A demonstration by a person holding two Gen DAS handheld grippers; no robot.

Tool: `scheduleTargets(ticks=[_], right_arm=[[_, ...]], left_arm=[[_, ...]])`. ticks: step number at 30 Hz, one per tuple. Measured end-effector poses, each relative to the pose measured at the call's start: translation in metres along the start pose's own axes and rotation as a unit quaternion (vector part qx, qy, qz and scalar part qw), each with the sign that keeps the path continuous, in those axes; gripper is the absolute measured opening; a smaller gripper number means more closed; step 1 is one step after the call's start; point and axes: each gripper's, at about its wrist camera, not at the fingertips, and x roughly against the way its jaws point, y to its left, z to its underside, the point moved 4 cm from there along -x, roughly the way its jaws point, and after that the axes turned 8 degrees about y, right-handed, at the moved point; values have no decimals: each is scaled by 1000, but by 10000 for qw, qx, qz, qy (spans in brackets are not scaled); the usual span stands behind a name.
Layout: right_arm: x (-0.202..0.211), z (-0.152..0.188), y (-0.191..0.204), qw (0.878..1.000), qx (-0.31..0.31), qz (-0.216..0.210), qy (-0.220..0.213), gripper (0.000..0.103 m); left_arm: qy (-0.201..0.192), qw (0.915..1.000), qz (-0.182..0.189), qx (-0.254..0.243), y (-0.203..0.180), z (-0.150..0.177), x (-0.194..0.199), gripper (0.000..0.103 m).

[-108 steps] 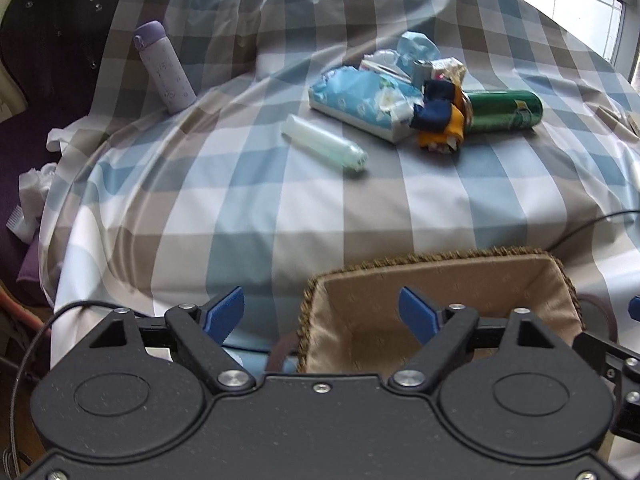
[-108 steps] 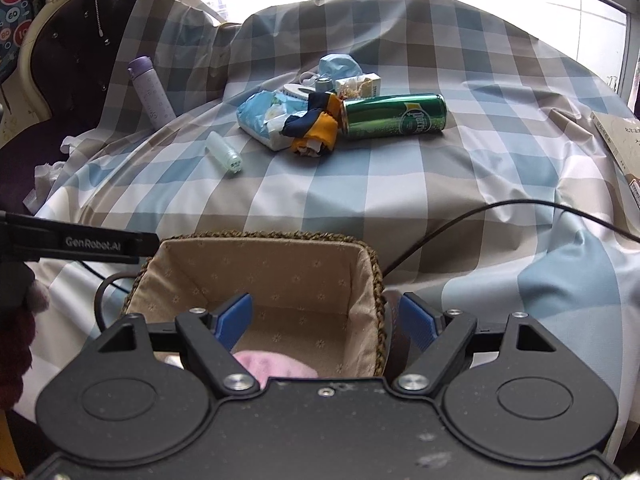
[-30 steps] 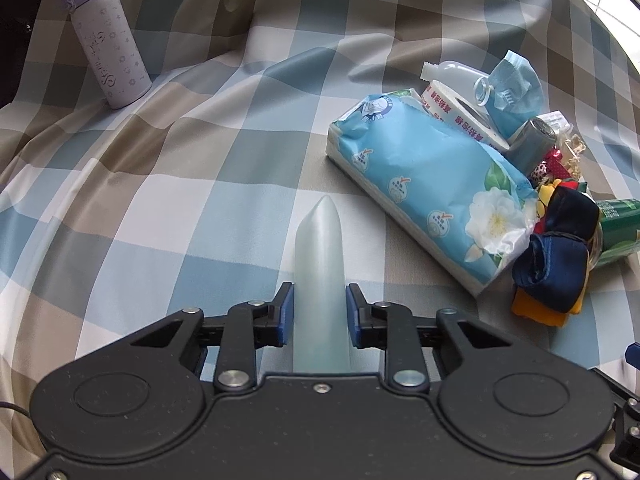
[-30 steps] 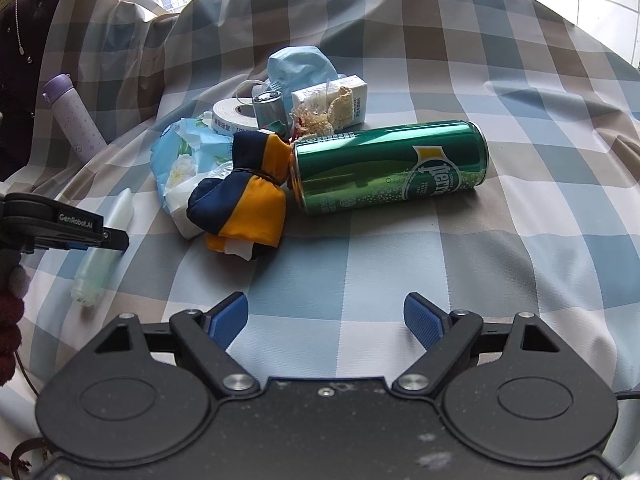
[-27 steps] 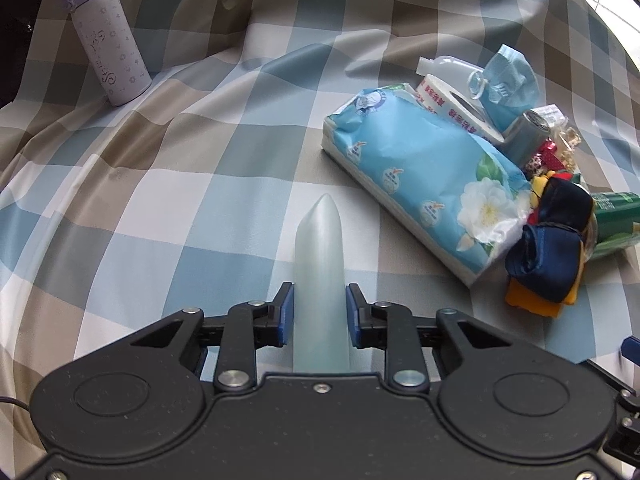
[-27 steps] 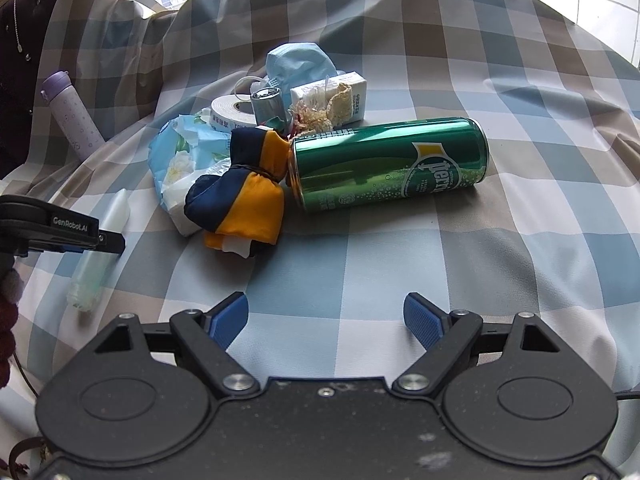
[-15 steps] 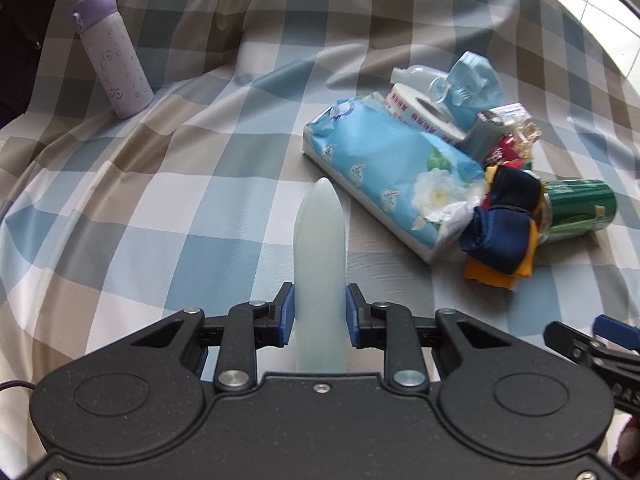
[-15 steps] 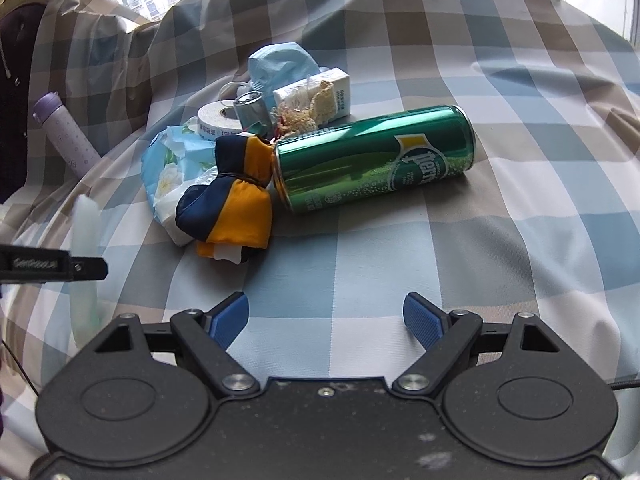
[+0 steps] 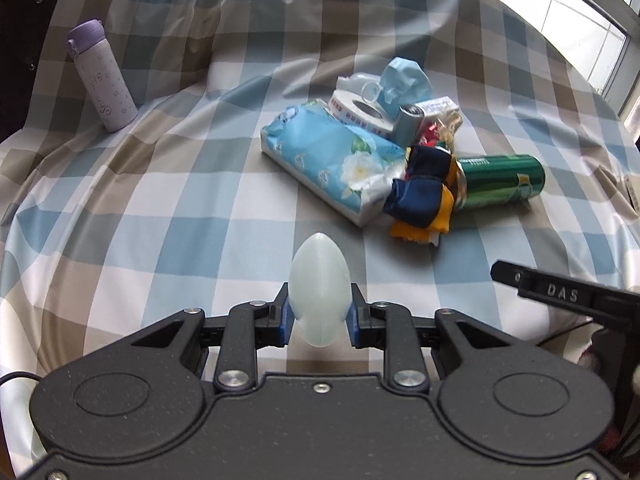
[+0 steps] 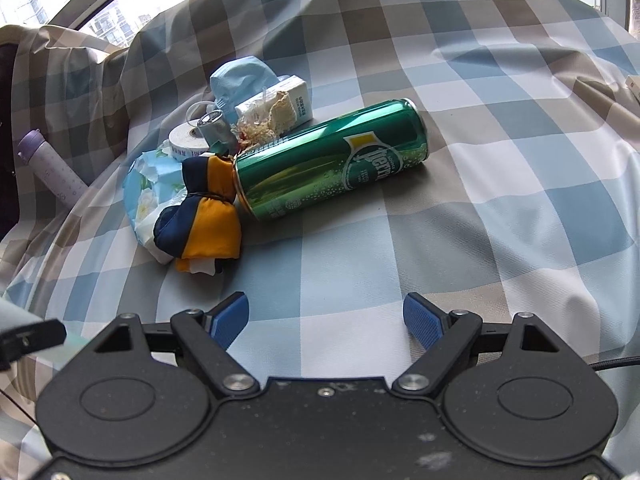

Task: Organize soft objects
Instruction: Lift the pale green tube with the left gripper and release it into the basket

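While our left gripper (image 9: 319,314) clamps the pale green soft tube (image 9: 319,285) between its pads, our right gripper (image 10: 326,320) gapes wide and empty, the navy-and-yellow cloth bundle (image 10: 204,216) lying ahead-left of it.

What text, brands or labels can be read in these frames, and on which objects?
"Perrier": brand on the green can, partly warped; its fine print is too small to read.
"DAS": on the black arm of the right gripper.
Cursive script on the purple bottle: too blurred to read.
Red print on the white tape roll: too small to read.
Print on the white carton: unreadable.
Blue tissue pack: only logos, illegible.
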Motion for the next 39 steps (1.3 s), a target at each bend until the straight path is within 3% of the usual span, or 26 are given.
scheduleTargets(ticks=[11,18,22,39], right_arm=[[3,0,-6,9999,-124,-103,50,84],[4,1,-5,9999,-102,-113,44,84],[5,1,-6,9998,-112,-127,55,84],[3,2,-7,9998,-119,-106,69,85]], left_arm=[[140,9984,412,-370,-24,44,39,25],[493,9964,442,-535,-30,73,40,26],[564,9957,377,-631,-31,85,36,52],[471,9976,160,-489,-24,79,28,58]])
